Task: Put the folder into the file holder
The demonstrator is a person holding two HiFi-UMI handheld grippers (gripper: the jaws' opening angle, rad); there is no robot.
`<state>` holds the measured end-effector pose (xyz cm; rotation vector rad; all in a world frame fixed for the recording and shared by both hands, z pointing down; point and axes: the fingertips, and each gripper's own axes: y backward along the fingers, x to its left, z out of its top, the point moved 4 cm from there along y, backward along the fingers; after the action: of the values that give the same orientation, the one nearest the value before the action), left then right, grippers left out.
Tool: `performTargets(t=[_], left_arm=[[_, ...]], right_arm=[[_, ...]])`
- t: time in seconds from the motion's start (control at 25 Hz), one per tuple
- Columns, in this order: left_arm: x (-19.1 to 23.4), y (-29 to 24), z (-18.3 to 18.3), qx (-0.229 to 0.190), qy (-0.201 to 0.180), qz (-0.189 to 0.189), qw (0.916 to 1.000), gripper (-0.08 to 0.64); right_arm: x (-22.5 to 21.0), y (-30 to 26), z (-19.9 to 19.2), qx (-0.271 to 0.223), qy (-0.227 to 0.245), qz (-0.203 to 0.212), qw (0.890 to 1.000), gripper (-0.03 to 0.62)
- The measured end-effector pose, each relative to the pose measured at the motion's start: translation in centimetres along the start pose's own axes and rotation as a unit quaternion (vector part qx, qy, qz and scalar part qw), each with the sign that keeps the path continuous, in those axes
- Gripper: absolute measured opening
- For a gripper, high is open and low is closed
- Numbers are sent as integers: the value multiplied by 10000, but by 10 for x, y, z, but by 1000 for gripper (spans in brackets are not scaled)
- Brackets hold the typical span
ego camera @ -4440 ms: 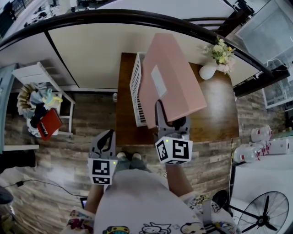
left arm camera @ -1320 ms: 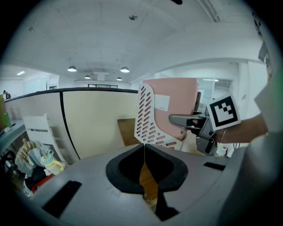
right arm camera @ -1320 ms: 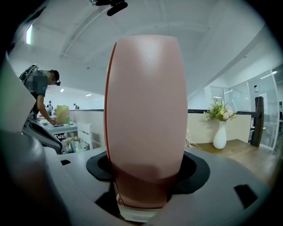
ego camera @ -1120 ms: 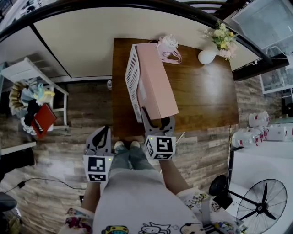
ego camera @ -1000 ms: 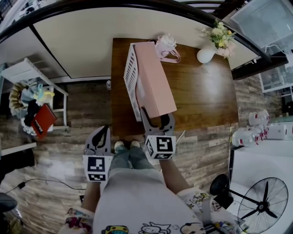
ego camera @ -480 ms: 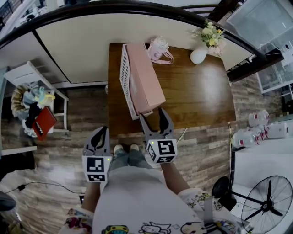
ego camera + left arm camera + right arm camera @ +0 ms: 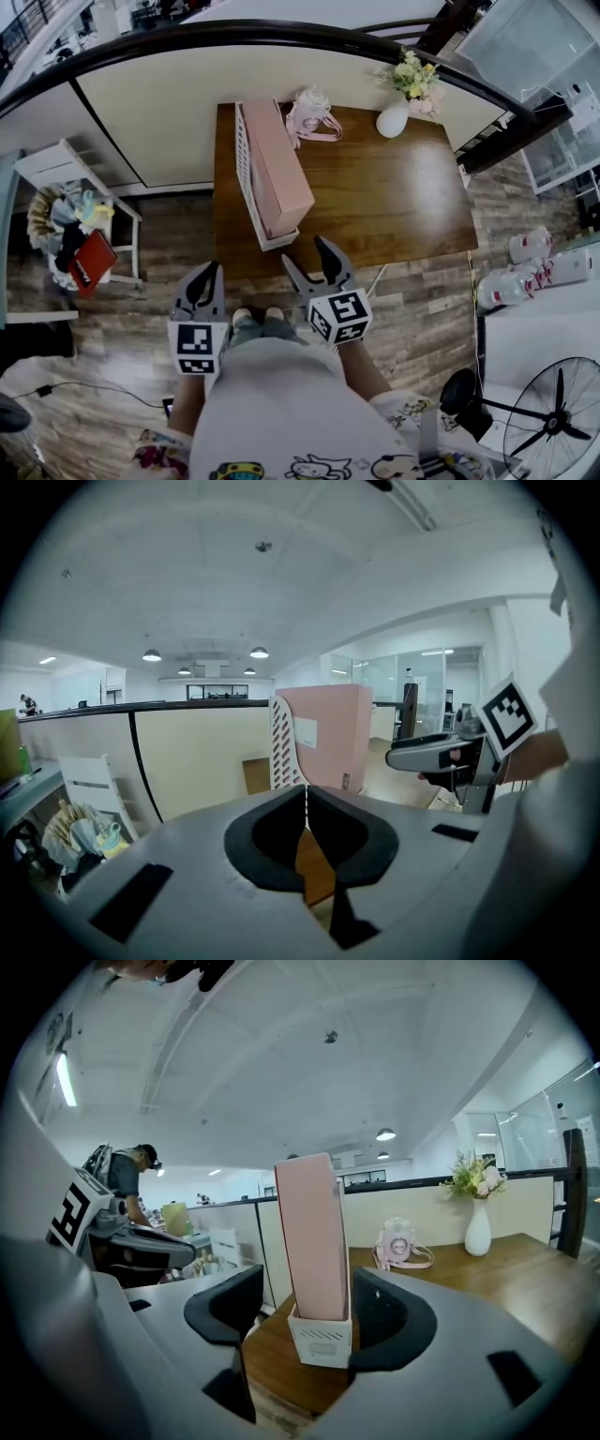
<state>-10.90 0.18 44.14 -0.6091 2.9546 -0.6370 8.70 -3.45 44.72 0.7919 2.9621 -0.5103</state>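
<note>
Tabletop (image 7: pixel 394 206): brown wood, mostly bare; what it carries sits along the left and far edges.
Folder (image 7: pixel 277 164): pink, standing upright inside the file holder; it looks fully seated to me, so the task seems all but finished.
File holder (image 7: pixel 243 169): white and slatted, close to the tabletop's left edge. A careless nudge could tip it and its tall load off that side.
Right gripper (image 7: pixel 305 253): spread wide and holding nothing, just short of the holder's near end, clear of the folder.
Left gripper (image 7: pixel 208 272): pressed together, empty, apart from the tabletop.
Vase (image 7: pixel 392 119): with flowers, at the far edge, out of the way.
Pink bag (image 7: pixel 307 112): just beyond the holder, blocking nothing.
</note>
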Motion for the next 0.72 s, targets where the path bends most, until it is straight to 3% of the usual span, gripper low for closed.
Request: performTargets(t=[0.28,0.72], left_arm=[[-17,0,5,-45,-8,-92,9999,9],[-44,-2,12,-128,16,-433,9990,9]], right_arm=[[-10,27,11,-93,-75,184,9998,284],[-29,61,17,-321,-293,193,9989,84]])
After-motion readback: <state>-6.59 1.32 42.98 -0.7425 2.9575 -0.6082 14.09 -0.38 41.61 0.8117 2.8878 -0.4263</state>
